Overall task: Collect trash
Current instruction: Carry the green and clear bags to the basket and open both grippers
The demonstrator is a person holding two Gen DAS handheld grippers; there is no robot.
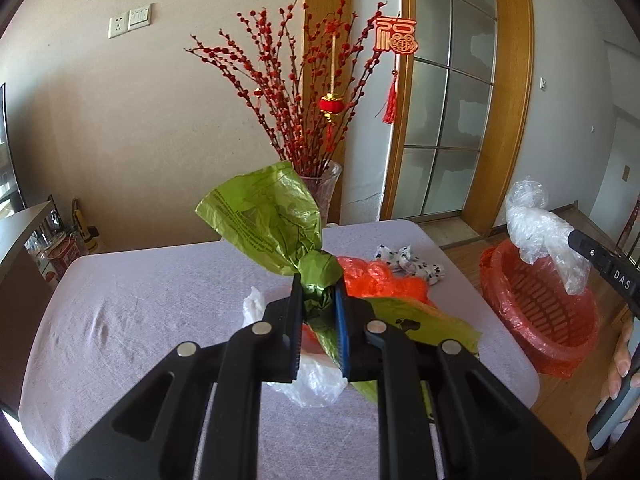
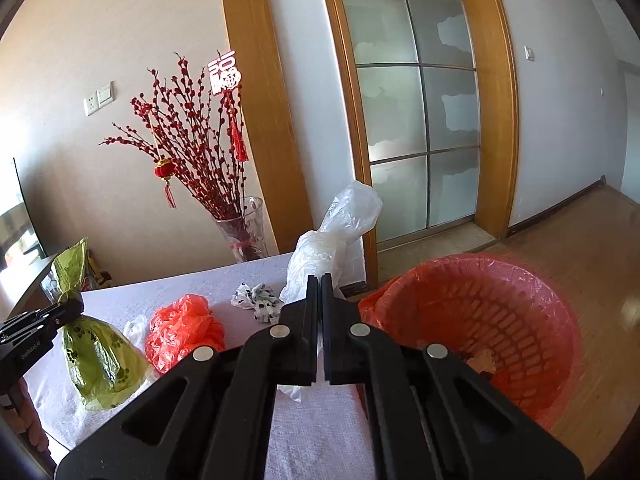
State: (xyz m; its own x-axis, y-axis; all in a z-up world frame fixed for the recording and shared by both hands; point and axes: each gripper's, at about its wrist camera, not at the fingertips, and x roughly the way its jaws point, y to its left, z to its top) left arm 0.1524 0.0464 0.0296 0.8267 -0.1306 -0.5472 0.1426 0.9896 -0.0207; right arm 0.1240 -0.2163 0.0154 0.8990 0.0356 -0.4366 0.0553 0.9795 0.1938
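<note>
My left gripper [image 1: 318, 292] is shut on the twisted neck of a green plastic bag [image 1: 264, 216], held above the table; it also shows in the right wrist view [image 2: 100, 356]. My right gripper [image 2: 318, 284] is shut on a clear white plastic bag [image 2: 340, 232], held near the table's right edge beside the red trash basket [image 2: 480, 320]; that bag also shows in the left wrist view [image 1: 536, 228]. An orange bag [image 2: 180, 328], a spotted crumpled wrapper [image 2: 258, 300] and a white bag [image 1: 316, 384] lie on the table.
The table has a pale cloth [image 1: 140, 320]. The red basket [image 1: 540, 312], lined with a red bag, stands on the wooden floor to the table's right. A glass vase with red branches [image 1: 324, 192] stands behind the table. A dark cabinet [image 1: 24, 256] is at left.
</note>
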